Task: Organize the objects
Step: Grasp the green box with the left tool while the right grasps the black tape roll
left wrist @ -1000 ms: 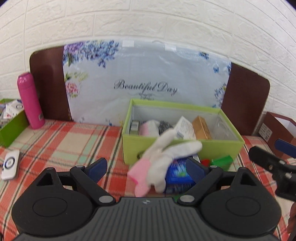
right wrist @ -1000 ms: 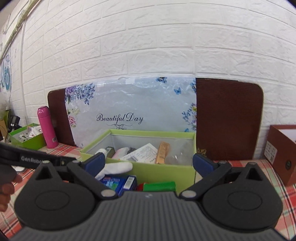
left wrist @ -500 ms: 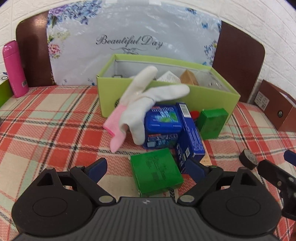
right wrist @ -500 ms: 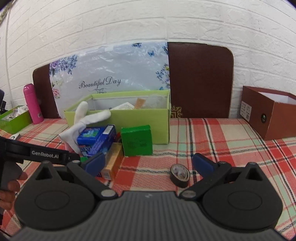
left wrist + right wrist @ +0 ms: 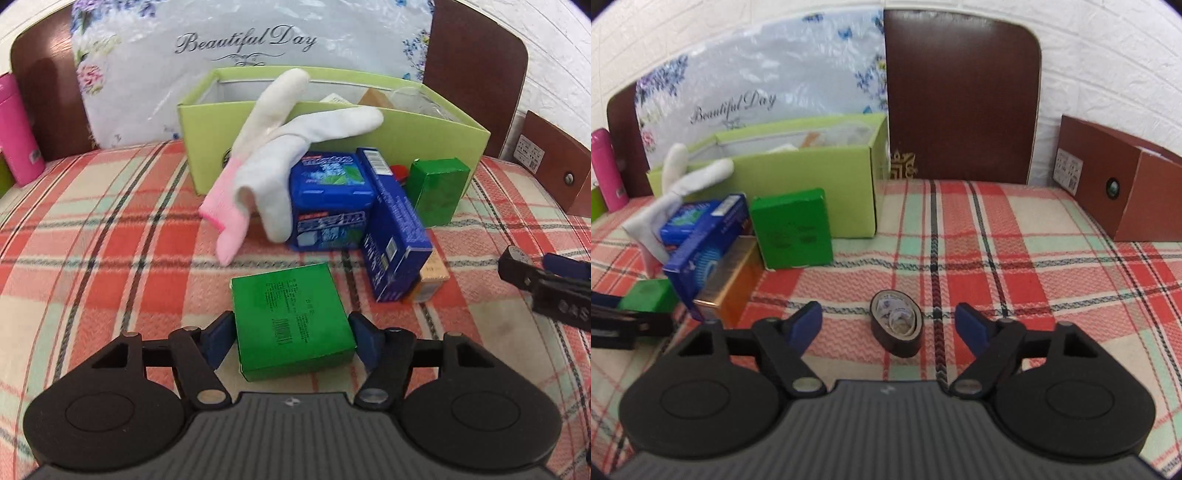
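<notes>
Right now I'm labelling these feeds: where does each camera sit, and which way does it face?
Left wrist: on the left claw, looking down-forward at the flat green box that its pads touch; its own fingers show.
Right wrist: on the right claw, facing the tape roll lying loose between open fingers.
Shared: lime bin, white glove, plaid cloth.

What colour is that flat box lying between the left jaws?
Bright green, with small dark print on top. The flat box shows best in the left wrist view.
</notes>
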Demonstrator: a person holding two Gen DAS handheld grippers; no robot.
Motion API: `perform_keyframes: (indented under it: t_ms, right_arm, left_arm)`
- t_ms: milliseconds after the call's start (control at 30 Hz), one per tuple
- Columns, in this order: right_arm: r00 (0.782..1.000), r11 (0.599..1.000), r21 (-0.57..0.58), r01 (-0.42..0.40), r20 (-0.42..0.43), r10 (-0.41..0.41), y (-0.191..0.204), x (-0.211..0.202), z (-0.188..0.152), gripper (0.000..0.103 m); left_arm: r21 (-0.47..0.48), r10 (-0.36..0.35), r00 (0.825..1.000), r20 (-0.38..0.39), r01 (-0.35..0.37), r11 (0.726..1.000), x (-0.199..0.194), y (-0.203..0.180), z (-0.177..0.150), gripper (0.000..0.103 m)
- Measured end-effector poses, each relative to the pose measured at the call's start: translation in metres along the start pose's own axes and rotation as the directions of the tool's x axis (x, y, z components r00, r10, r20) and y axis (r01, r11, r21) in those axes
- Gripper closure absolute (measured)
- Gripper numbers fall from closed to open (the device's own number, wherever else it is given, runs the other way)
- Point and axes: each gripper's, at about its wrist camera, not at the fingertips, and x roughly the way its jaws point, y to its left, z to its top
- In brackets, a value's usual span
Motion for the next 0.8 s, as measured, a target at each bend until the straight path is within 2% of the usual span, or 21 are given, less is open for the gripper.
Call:
perform_keyframes:
  t_ms: [33,67,100,267,300,367,500,533,600,733,800]
  right_arm:
    - [1.000,1.000,0.001,0.003,-0.020,-0.003,0.000,0.005,0.000,0.048]
    - [0.999,1.000,0.000,0.004,-0.039,-0.004,0.000,0.007,-0.002,0.069]
    - [0.999,1.000,-0.006,0.002,-0.032,-0.002,0.002,0.004,-0.003,0.071]
    - [0.995,0.995,-0.042,-0.088,-0.047,0.086,0.021,-0.015,-0.014,0.071]
    - [0.993,0.993,-0.045,-0.111,-0.045,0.109,0.026,-0.020,-0.016,0.071]
    - [0.989,0.989,-0.044,-0.142,-0.050,0.140,0.033,-0.025,-0.019,0.071]
    - [0.985,0.986,-0.049,-0.162,-0.062,0.159,0.044,-0.028,-0.021,0.071]
    - [0.985,0.986,-0.051,-0.161,-0.065,0.158,0.046,-0.028,-0.021,0.071]
    - [0.984,0.985,-0.051,-0.164,-0.072,0.160,0.047,-0.032,-0.022,0.071]
    - [0.984,0.983,-0.070,-0.168,-0.077,0.162,0.048,-0.033,-0.023,0.071]
    - [0.987,0.986,-0.083,-0.148,-0.075,0.142,0.050,-0.030,-0.023,0.063]
  left_arm:
    - [0.000,0.006,1.000,0.001,-0.006,1.000,-0.002,0.001,-0.003,0.034]
    - [-0.001,0.008,1.000,0.001,-0.008,1.000,-0.004,0.002,-0.006,0.034]
    - [-0.004,0.009,1.000,0.000,-0.009,1.000,-0.005,0.003,-0.007,0.033]
    - [-0.040,0.011,1.000,-0.009,-0.011,0.999,-0.005,0.003,-0.004,0.032]
    - [-0.057,0.003,1.000,-0.005,-0.003,0.998,-0.006,0.004,-0.002,0.030]
    - [-0.090,-0.032,0.999,0.012,0.033,0.995,-0.008,0.006,0.000,0.020]
    - [-0.108,-0.004,0.999,0.036,0.008,0.994,0.002,0.004,0.012,0.018]
    - [-0.109,-0.003,1.000,0.031,0.007,0.994,0.007,0.005,0.014,0.021]
    - [-0.097,0.008,1.000,0.000,-0.008,0.995,0.012,0.007,0.013,0.039]
    - [-0.054,0.011,1.000,-0.013,-0.012,0.998,-0.003,0.004,0.001,0.039]
    - [-0.055,0.033,0.999,-0.012,-0.033,0.998,-0.008,0.003,-0.006,0.038]
